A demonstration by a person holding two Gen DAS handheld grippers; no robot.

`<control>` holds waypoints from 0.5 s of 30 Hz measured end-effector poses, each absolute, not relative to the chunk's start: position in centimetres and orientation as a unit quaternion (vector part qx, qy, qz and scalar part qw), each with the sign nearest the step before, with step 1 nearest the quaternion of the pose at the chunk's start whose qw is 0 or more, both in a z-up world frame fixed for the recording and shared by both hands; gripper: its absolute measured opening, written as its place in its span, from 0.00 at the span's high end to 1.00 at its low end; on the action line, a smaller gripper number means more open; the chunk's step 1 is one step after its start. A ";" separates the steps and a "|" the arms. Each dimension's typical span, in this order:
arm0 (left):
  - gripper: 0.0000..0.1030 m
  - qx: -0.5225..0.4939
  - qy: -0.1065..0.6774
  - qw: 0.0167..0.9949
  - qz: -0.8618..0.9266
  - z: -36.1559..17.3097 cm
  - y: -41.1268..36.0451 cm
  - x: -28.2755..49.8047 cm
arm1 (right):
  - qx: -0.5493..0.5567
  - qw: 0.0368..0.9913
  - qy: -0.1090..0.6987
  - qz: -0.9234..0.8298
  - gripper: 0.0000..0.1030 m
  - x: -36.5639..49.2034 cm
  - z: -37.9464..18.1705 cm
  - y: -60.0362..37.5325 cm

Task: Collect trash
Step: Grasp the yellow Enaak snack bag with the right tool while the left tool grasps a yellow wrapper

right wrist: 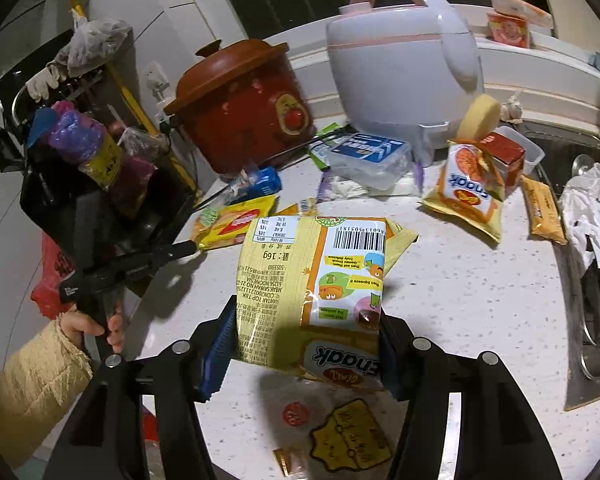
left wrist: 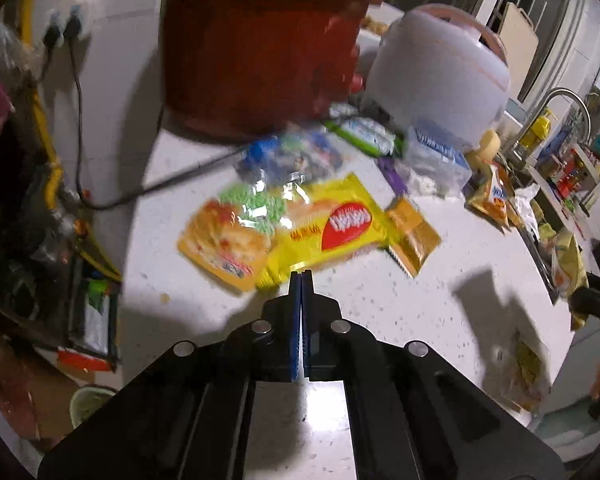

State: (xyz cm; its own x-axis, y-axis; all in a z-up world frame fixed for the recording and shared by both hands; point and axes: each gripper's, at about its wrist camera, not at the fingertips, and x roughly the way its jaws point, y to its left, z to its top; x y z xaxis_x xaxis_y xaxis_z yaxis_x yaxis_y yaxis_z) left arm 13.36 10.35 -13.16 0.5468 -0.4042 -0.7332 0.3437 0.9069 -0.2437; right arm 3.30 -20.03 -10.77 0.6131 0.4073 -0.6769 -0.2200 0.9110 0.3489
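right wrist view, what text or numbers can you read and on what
"enaak": upside down on the yellow snack packet clamped in the right tool.
"16g": same packet's back.
"enaak": orange snack packet standing further back.
Barcode digits, ingredient print: too small to trust.
Yellow wrapper's red logo: blurred.

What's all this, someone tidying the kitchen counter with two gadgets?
Yes. A person holds a pair of tongs in each hand and is picking snack wrappers off the white counter. The right tongs are clamped on a yellow snack bag, lifted above the counter. The left tongs are shut, with their tips at the edge of a yellow wrapper that lies flat. More wrappers lie scattered near the red pot and the rice cooker.
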 end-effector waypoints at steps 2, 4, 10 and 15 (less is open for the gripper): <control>0.98 0.012 0.409 0.891 -0.197 -12.3 9.8 13.5 | 0.117 0.889 0.405 0.182 0.43 3.3 -10.8 -19.8; 0.44 0.077 0.404 0.889 -0.201 -11.8 8.6 14.9 | 0.117 0.887 0.407 0.183 0.43 3.2 -11.0 -19.5; 0.28 0.150 0.431 0.855 -0.247 -12.8 6.3 20.5 | 0.129 0.887 0.411 0.170 0.43 2.4 -11.5 -19.2; 0.49 0.113 0.470 0.837 -0.257 -14.7 6.6 23.6 | 0.139 0.886 0.415 0.153 0.42 1.8 -11.9 -19.6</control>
State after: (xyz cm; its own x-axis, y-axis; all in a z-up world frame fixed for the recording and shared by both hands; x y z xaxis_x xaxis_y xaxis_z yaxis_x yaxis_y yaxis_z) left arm 23.64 6.59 -14.68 0.4262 -0.3248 -0.8443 0.5367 0.8421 -0.0530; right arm 1.79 -19.60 -11.93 0.6090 0.3861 -0.6929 -0.1560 0.9148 0.3727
